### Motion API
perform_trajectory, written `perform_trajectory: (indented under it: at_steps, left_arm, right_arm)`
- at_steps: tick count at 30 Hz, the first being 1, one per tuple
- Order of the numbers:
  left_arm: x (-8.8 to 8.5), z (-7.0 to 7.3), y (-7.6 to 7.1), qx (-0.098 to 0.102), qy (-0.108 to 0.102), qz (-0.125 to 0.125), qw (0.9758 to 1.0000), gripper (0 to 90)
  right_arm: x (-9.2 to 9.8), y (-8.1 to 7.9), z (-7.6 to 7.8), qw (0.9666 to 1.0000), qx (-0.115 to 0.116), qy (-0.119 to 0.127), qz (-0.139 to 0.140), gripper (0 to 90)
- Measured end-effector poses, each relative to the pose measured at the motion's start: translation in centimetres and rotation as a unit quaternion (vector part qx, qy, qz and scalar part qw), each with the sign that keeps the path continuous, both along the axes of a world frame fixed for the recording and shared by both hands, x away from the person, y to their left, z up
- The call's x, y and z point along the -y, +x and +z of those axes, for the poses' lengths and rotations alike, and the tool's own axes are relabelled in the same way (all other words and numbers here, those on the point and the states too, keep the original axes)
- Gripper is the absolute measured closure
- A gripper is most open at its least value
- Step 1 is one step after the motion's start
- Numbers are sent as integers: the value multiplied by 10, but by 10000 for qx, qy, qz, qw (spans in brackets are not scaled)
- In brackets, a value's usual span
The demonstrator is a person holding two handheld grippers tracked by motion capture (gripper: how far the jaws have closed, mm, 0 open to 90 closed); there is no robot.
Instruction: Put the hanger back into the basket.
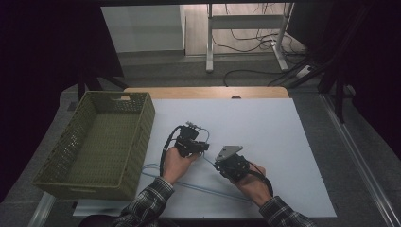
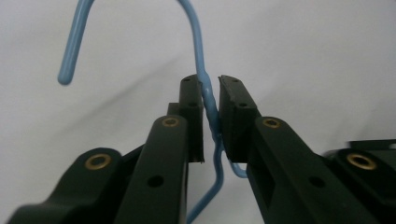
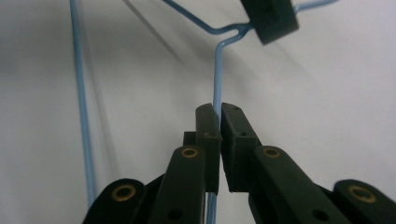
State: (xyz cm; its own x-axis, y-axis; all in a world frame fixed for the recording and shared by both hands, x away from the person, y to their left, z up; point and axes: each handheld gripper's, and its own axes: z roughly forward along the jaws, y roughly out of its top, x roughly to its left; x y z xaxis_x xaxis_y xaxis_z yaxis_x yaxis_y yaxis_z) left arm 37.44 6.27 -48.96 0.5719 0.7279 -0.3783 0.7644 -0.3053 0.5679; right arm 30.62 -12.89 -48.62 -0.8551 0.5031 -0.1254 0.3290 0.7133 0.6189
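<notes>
Blue wire, bent into a hanger, lay on the white bench, just right of the green basket. The left gripper was clamped on the twisted neck below the hook, and the right gripper was closed on one sloping arm. The step in hand looked like securing a two-handed hold. Next would likely come lifting it level, both grips kept firm, perhaps toward the basket. No brand, label or writing could be read.
</notes>
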Motion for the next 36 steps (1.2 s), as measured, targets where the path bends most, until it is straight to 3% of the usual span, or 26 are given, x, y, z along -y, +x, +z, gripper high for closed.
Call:
perform_trajectory:
  at_steps: [3, 8, 10, 15, 17, 21, 22, 23, 25, 28, 31, 36]
  left_arm:
    - [-2, 2, -3, -8, -238, -9, 9997, 839]
    - [1, 11, -12, 211, -211, -46, 9995, 850]
    - [2, 16, -17, 357, -93, -85, 9993, 853]
    - [-2, 19, -23, 443, -203, -75, 9988, 852]
    - [-2, 19, -25, 473, -222, -77, 9986, 852]
    - [-4, 19, -28, 546, -306, -85, 9980, 849]
    - [-6, 19, -29, 552, -342, -132, 9978, 845]
    - [-9, 20, -29, 562, -399, -184, 9975, 841]
    - [-14, 22, -31, 560, -542, -237, 9967, 773]
    - [-26, 33, -38, 705, -547, -346, 9954, 610]
    - [-40, 41, -45, 822, -450, -501, 9943, 462]
    - [-64, 52, -60, 980, -310, -668, 9925, 319]
  right_arm:
    - [3, 1, 4, 9998, -88, 188, -28, 792]
    - [12, 8, 17, 9966, -499, 624, -182, 685]
    - [12, 11, 18, 9953, -668, 673, -218, 656]
    - [5, 15, 8, 9909, -1149, 667, -235, 618]
    - [1, 16, 4, 9912, -1165, 581, -224, 630]
    - [-4, 18, 1, 9897, -1306, 556, -183, 835]
    - [-5, 18, 2, 9877, -1428, 612, -170, 847]
    - [-6, 17, 2, 9882, -1408, 578, -176, 856]
    - [-5, 18, 6, 9872, -1449, 642, -164, 869]
    - [1, 18, 11, 9888, -1346, 641, -118, 872]
    - [7, 17, 18, 9890, -1275, 746, -29, 873]
    - [15, 14, 33, 9896, -1134, 872, 140, 873]
